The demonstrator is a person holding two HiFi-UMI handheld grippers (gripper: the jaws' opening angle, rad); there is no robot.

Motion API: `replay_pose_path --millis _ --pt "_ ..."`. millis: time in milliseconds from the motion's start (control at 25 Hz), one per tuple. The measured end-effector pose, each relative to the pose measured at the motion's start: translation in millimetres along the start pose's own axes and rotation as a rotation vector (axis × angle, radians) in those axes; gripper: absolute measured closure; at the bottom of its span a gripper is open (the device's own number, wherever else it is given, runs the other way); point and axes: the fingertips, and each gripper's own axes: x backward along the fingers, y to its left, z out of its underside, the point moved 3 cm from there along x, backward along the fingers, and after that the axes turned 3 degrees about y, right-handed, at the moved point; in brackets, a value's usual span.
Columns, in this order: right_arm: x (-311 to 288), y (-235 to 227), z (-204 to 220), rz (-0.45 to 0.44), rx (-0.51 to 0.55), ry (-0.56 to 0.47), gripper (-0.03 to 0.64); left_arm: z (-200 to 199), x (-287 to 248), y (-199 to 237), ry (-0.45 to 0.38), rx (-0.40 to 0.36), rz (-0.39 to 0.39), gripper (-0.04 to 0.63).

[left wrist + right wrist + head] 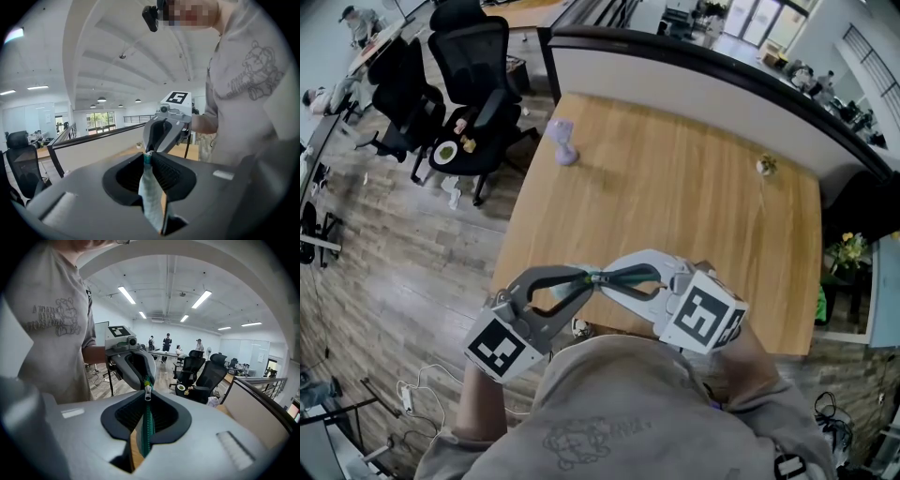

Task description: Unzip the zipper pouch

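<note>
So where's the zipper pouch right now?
In the head view, bottom centre, the zipper pouch is pinched between the left hand-held gripper and right hand-held gripper.

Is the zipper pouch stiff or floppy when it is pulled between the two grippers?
Probably floppy: the zipper pouch folds thin between the jaws of the left gripper. Likely light: only jaw tips carry it. The small zipper pull may slip.

Held tip to tip before the chest, the left gripper (584,279) and right gripper (607,278) each pinched the zipper pouch (150,197), forearms angled inward.
</note>
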Motion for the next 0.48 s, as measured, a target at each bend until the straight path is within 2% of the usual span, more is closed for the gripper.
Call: replay_pose_path --millis 280,480 --pt "2 -3 8 -0.017 -0.05 -0.007 0.571 4 -6 0 0.028 0.031 0.022 0.546" --pt "3 -5 15 -0.028 -0.067 0.013 0.572 11 -11 1 0.077 -0.037 0.049 0.546"
